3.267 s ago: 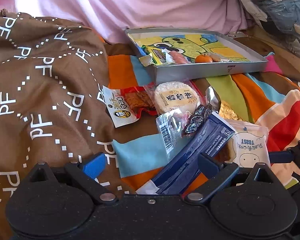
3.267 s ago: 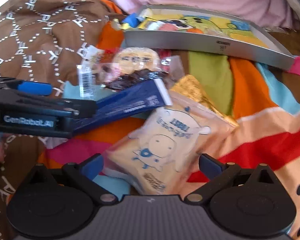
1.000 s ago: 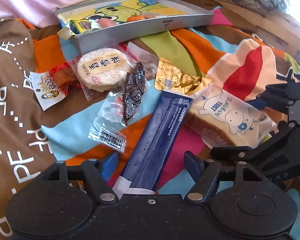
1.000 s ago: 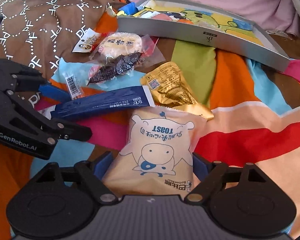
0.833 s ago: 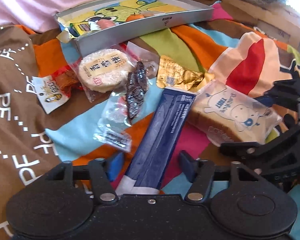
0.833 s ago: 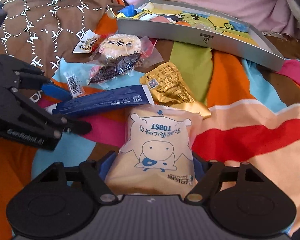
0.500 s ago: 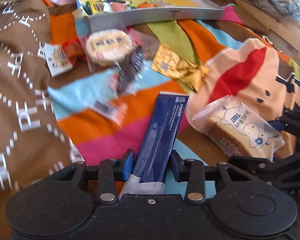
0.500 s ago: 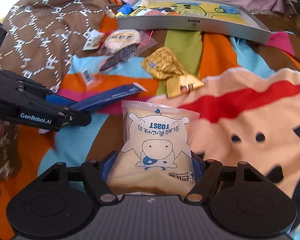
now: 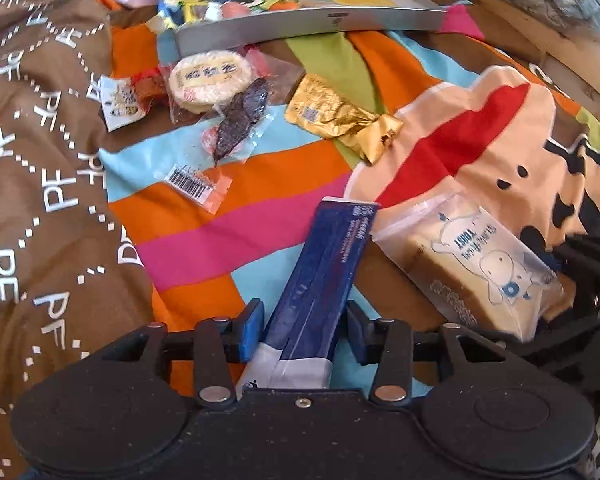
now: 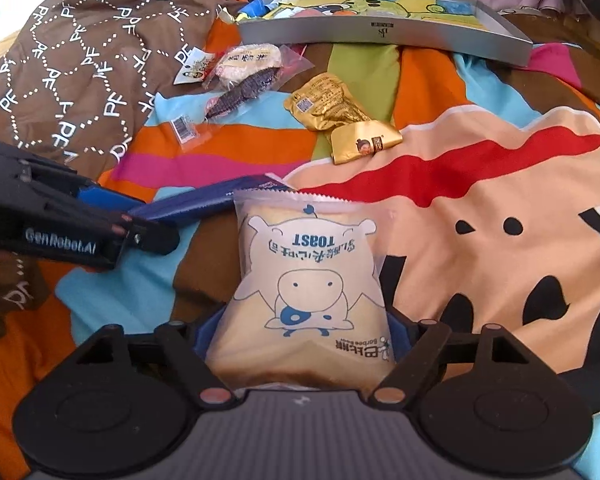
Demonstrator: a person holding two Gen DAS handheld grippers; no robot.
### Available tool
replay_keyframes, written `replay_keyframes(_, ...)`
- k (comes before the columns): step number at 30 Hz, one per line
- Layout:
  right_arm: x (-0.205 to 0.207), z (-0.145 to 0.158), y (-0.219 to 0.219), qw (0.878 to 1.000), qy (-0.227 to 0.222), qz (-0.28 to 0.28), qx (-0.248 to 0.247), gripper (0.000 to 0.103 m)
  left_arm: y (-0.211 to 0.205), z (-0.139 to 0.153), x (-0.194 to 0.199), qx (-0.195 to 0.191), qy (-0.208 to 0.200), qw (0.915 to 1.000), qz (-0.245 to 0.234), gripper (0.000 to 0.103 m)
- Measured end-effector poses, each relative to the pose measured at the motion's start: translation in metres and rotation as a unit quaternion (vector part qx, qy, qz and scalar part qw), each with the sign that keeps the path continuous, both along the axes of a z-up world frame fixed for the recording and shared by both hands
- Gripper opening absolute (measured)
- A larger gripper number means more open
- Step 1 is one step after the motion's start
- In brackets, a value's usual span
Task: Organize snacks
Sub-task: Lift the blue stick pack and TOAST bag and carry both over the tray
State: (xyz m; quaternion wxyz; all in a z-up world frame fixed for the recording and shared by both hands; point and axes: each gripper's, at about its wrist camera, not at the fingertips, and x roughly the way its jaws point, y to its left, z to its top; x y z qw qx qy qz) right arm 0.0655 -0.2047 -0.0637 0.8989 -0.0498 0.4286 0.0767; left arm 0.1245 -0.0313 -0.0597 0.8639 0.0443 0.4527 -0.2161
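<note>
- The blue bar (image 9: 324,276) is pinched near its pale end between the left gripper's (image 9: 306,322) fingers. It seems raised off the bedspread (image 9: 240,240), though I cannot be sure, and is well short of the tray (image 9: 308,24).
- The toast pack (image 10: 306,292) sits clamped between the right gripper's (image 10: 304,334) fingers, just beside the bar and equally far from the tray.
- To do the carry well, I would keep both grips firm, lift clear of the gold pouch (image 9: 340,116) and rice cracker (image 9: 208,76) lying before the tray, and release only above a bare part of the tray.
- The bar's long axis runs straight out from the fingers, its free end aimed towards the tray.
- The toast pack's long axis also points towards the tray, serrated edge leading.
</note>
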Motion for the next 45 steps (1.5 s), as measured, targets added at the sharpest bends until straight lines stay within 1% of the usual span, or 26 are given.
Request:
replay_keyframes(2,-0.002,-0.003,0.001,1.0,-0.01,-0.007,0.002,0.082,0.002,-0.004,0.006,-0.013,0.01,0.9998,0.011,0.053)
replay_keyframes(5,-0.007,-0.003,-0.001,1.0,-0.024,-0.01,0.009,0.079,0.002,-0.005,0.009,-0.024,0.012,0.9996,0.013,0.052)
replay_keyframes(6,-0.008,-0.003,-0.002,1.0,-0.028,-0.009,0.011,0.078,0.001,-0.005,0.009,-0.024,0.01,0.9997,0.006,0.047)
replay_keyframes(7,-0.009,-0.003,-0.002,0.999,-0.032,-0.009,0.013,0.077,0.001,-0.005,0.008,-0.024,0.008,0.9997,-0.003,0.044)
replay_keyframes(9,-0.013,-0.003,-0.002,0.999,-0.043,-0.006,0.015,0.076,0.002,-0.004,0.005,-0.024,0.006,0.9996,-0.014,0.04)
replay_keyframes(12,-0.021,-0.004,-0.001,0.998,-0.061,0.002,0.01,0.075,0.004,-0.001,0.001,-0.024,0.002,0.9997,-0.006,0.035)
replay_keyframes(14,-0.026,-0.005,0.001,0.997,-0.072,0.006,0.003,0.074,0.004,0.001,-0.002,-0.02,-0.01,0.9998,0.001,0.034)
replay_keyframes(17,-0.031,-0.004,0.003,0.996,-0.083,0.008,-0.002,0.074,0.002,0.006,-0.007,-0.003,-0.042,0.9991,0.008,0.033)
replay_keyframes(19,-0.033,-0.002,0.003,0.996,-0.093,0.008,-0.004,0.074,0.001,0.011,-0.01,0.0,-0.062,0.9981,0.006,0.033)
replay_keyframes(23,-0.037,0.005,0.003,0.992,-0.123,0.01,-0.013,0.074,0.001,0.022,-0.017,-0.008,-0.107,0.9942,0.01,0.033)
replay_keyframes(25,-0.038,0.008,0.002,0.99,-0.138,0.009,-0.016,0.074,0.002,0.026,-0.018,-0.015,-0.123,0.9921,0.015,0.033)
replay_keyframes(31,-0.036,0.021,0.001,0.983,-0.184,0.013,-0.027,0.074,0.008,0.033,-0.018,-0.039,-0.161,0.9855,0.038,0.033)
replay_keyframes(33,-0.031,0.027,0.0,0.98,-0.196,0.015,-0.03,0.074,0.012,0.036,-0.017,-0.054,-0.171,0.9827,0.047,0.033)
replay_keyframes(36,-0.021,0.036,-0.002,0.978,-0.205,0.016,-0.03,0.074,0.016,0.041,-0.008,-0.077,-0.174,0.9794,0.067,0.033)
replay_keyframes(40,-0.006,0.049,-0.009,0.977,-0.21,0.024,-0.026,0.074,0.013,0.051,0.009,-0.086,-0.187,0.975,0.084,0.033)
replay_keyframes(45,0.018,0.071,-0.023,0.975,-0.217,0.038,-0.036,0.074,0.006,0.074,0.036,-0.088,-0.205,0.9709,0.086,0.033)
